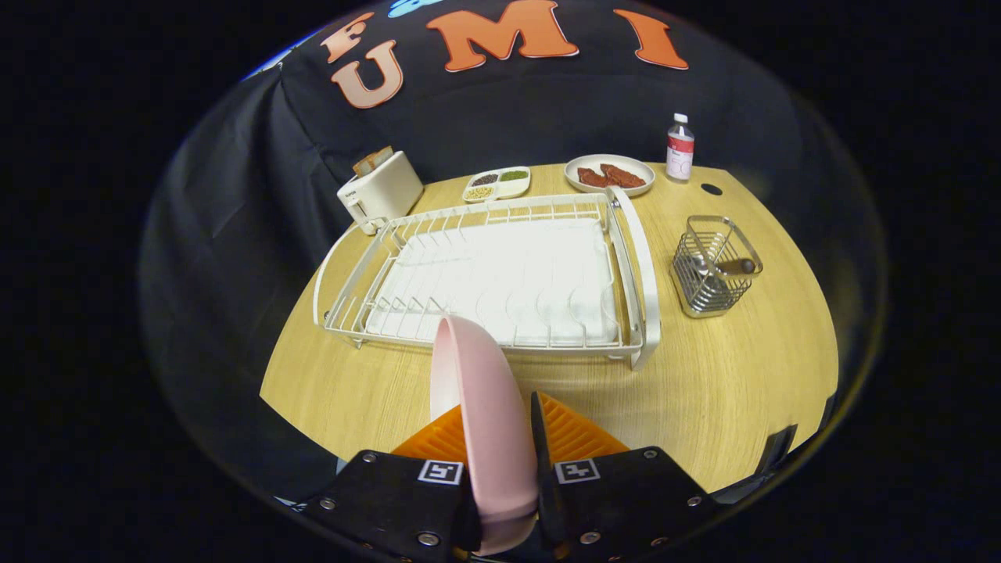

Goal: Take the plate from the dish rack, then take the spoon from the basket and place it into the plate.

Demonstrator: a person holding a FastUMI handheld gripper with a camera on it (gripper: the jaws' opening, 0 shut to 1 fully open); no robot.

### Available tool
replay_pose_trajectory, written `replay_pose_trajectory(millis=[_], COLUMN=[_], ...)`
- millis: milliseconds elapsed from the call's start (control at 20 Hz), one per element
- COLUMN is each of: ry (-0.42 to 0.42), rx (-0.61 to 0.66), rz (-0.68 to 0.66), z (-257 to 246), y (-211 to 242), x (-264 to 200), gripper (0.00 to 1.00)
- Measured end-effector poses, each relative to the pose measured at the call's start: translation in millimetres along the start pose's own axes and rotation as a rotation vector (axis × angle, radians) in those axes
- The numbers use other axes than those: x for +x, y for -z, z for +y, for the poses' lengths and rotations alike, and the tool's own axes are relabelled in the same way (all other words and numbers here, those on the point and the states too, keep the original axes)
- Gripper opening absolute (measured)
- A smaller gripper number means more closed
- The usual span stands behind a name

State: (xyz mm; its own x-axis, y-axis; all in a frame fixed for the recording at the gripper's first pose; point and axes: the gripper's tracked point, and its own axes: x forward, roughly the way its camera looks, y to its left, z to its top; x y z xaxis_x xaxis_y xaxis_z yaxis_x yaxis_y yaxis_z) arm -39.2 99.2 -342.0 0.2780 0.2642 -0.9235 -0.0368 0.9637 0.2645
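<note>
- My gripper (500, 438) is clamped on the pink plate (481, 407), held edge-up between both fingers; its lower rim is hidden by them.
- Bottle (679, 148) label: too small to read.
- Ahead, the rack (500, 274) stands bare.
- Ahead right, the basket (713, 266) holds the spoon (731, 266), mostly masked by wire.
- Beyond: a dish (609, 173) with brown pieces, a toaster (382, 190).

Plate (485, 414): smooth matt pink plastic. Tabletop (735, 375): light wood grain. Dish rack (500, 274): white coated wire. Basket (713, 266): shiny metal.
</note>
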Motion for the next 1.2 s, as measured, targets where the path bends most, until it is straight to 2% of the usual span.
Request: replay_pose_trajectory(millis=[400,650,750,950,1100,1200], ry=[-0.122,-0.129,-0.090,0.066,0.062,0.113], rx=[0.204,0.249,0.212,0.120,0.088,0.064], rz=[0.014,0.030,0.028,-0.004,-0.049,-0.110], z=[-12,-26,-36,-69,-71,-86], y=[28,43,48,50,45,33], x=[23,40,44,53,49,42], gripper=[0.29,0.35,0.39,0.71,0.73,0.78])
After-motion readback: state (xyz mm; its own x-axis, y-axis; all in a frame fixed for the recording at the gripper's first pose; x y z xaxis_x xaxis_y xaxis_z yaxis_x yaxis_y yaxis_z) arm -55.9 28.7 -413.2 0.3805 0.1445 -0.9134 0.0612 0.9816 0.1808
